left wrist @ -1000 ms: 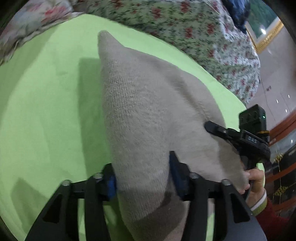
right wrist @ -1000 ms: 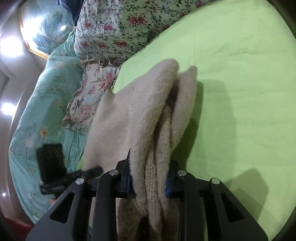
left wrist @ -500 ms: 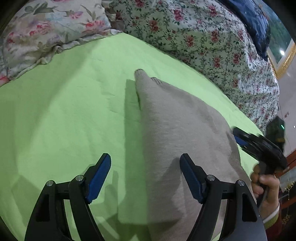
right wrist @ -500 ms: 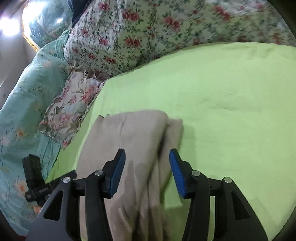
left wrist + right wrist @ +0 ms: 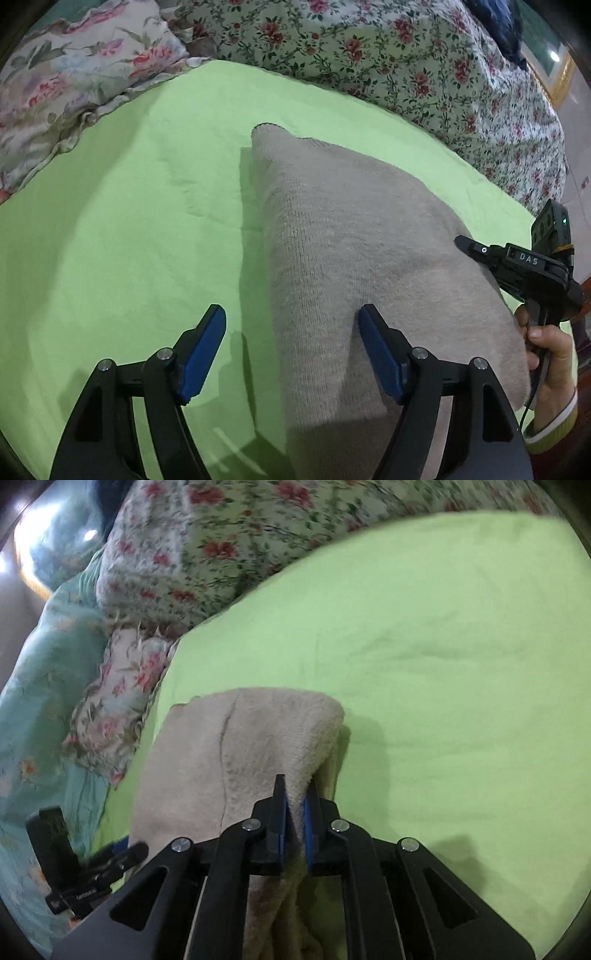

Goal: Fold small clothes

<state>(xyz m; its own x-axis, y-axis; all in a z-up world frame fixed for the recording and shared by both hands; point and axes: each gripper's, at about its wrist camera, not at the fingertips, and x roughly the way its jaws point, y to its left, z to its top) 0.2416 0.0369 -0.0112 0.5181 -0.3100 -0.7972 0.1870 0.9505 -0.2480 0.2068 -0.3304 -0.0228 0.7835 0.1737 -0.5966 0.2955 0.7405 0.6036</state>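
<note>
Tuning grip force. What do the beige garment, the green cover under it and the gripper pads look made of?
Beige garment: soft knit, probably wool or acrylic; fine ribbed stitches, fuzzy matte nap. Green cover: smooth matte woven or fleece sheet, faint creases; fibre unclear. Pads of the left gripper: blue, flat, matte, likely rubber or plastic, on black hard plastic-looking fingers with metal screws.

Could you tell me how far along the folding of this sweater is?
The beige sweater already lies doubled on the green sheet. The right gripper pinches its edge; the left gripper is open above it. Another fold probably remains.
</note>
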